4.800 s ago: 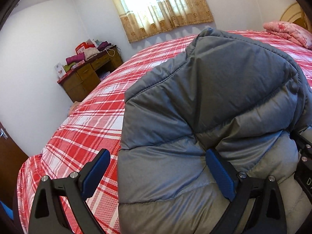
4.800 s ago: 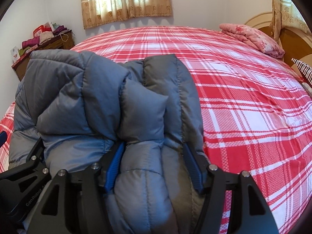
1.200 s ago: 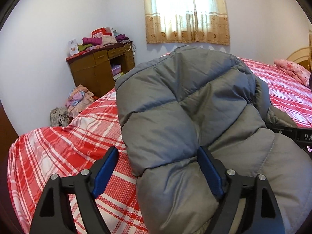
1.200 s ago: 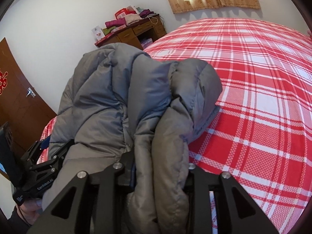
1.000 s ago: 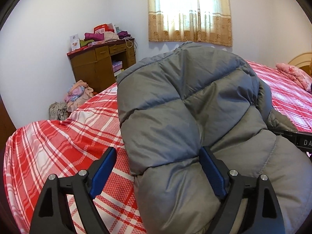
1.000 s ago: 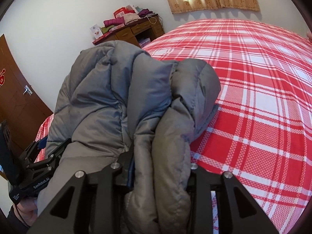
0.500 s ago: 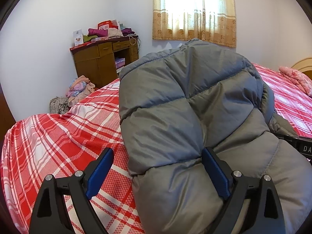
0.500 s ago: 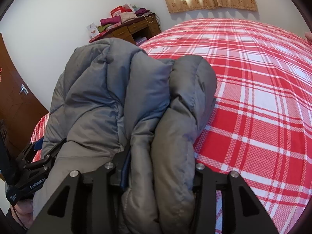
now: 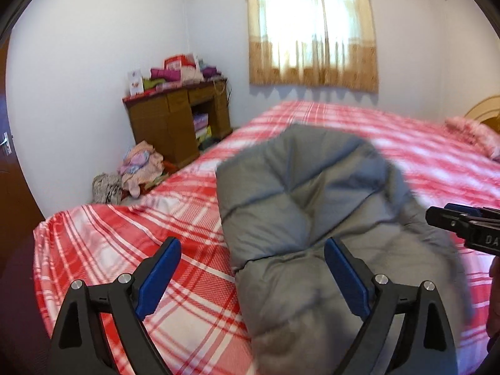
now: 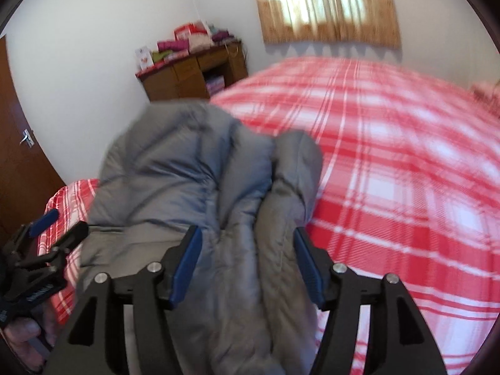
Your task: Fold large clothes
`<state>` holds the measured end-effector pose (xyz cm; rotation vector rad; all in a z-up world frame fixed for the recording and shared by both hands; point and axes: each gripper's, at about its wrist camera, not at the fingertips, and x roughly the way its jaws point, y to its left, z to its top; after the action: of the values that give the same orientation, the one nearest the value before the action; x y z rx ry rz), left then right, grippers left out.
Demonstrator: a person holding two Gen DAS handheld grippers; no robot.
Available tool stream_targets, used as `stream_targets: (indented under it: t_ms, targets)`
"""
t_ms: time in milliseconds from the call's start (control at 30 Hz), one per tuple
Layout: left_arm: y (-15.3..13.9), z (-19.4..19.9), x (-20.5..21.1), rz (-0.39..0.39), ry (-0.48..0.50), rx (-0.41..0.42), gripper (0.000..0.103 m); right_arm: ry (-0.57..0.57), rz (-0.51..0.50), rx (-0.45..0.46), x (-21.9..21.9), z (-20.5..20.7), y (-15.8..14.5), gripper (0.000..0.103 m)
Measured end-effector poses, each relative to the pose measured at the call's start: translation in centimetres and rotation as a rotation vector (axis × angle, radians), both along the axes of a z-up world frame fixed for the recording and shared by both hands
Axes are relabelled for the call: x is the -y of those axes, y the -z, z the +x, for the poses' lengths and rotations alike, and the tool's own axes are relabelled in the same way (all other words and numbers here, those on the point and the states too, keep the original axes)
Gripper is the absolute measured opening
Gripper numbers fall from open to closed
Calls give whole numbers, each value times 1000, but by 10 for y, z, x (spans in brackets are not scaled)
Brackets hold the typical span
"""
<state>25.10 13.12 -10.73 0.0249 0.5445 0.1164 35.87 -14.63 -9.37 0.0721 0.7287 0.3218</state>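
Observation:
A grey puffer jacket (image 9: pixel 306 206) lies folded in a thick bundle on the red plaid bed (image 9: pixel 125 240), near its foot corner. My left gripper (image 9: pixel 251 276) hangs above its near end, jaws wide open; the jacket's left edge lies below the gap, untouched by the blue pads. In the right wrist view the jacket (image 10: pixel 187 172) has a rolled fold running between the fingers of my right gripper (image 10: pixel 247 265). Its jaws are opening and the pads stand off the fabric. Each gripper shows in the other's view: the left one (image 10: pixel 40 240), the right one (image 9: pixel 462 222).
A wooden desk (image 9: pixel 178 125) piled with clothes stands against the far wall, with a heap of clothes (image 9: pixel 137 165) on the floor beside it. A curtained window (image 9: pixel 312 31) is behind the bed. A brown door (image 10: pixel 18 156) is at left. A pink bundle (image 9: pixel 468 131) lies by the headboard.
Both grippers have lifted and drawn back from the jacket, which now sits lower on the bed. The right jaws have spread and let go of the fold they squeezed.

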Motion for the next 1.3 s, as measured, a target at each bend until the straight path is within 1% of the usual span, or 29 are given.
stream_targets:
  t_ms: [67,100,167,200,300,433,500,667,1300]
  targets:
    - [-18,-20,0,15,-3,33,93,10,-11,50,-3,-23,-24,66]
    - [-27,-27,2,18,-6,48,93,12,-11,74,-4,-33,-34,69]
    - [-40,-40,-1,12,-9,72,93,15,-24,135,-10,-57,-56,74]
    - [-49,-47,-2,6,-12,88,93,14,-34,167,-14,-70,-66,75]
    - [-68,-65,-5,-3,-18,130,93,1,-62,210,-26,-90,-84,75]
    - [-87,-85,-6,-32,-7,176,93,-6,-75,255,-28,-106,-99,77]
    - [-94,-89,-2,-32,-7,196,93,-5,-71,272,-27,-113,-103,79]
    - [-99,-95,1,-29,6,208,93,-4,-76,275,-27,-114,-103,79]
    - [-95,-94,0,-33,0,197,93,-20,-65,269,-27,-120,-97,80]
